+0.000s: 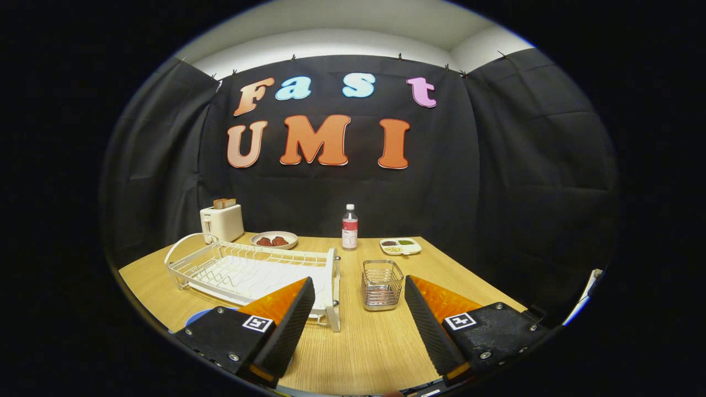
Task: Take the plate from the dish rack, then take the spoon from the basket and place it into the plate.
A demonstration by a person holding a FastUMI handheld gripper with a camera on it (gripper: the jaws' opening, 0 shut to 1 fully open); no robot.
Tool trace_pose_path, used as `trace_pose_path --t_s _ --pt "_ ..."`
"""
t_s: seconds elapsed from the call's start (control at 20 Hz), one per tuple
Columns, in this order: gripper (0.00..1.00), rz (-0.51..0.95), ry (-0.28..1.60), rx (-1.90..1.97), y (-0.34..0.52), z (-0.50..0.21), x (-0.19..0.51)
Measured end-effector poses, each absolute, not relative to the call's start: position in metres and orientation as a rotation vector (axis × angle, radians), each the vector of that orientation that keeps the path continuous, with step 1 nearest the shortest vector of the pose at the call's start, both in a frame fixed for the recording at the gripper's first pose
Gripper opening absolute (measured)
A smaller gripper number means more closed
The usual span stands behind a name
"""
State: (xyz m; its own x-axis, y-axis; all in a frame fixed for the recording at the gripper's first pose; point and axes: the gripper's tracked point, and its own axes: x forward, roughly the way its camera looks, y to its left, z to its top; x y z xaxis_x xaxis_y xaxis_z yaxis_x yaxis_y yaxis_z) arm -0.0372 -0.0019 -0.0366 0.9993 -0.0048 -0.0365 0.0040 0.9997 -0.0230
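Wooden surface (375,342) under us: our gripper (359,317) hangs spread, holding nothing, wire basket (381,285) just ahead, white dish rack (253,270) beside it. Blue edge (197,317) behind one finger — maybe the plate; we can't tell. Toaster (222,221), bottle (349,227) beyond.

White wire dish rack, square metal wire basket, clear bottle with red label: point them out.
White wire dish rack (242,270): gripper view, wire floor.
Square metal wire basket (382,286): gripper view, front wall.
Clear bottle with red label (349,228): gripper view, label.

On the worktop (364,347) the dish rack (253,270) sat left of the basket (382,284) — toaster (222,220), bottle (349,227) and dishes behind them.
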Motion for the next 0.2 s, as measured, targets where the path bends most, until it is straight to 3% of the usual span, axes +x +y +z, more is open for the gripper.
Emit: trace_pose_path --t_s 0.2 --pt "0.97 -0.031 0.026 -0.007 -0.0148 -0.0355 -0.0398"
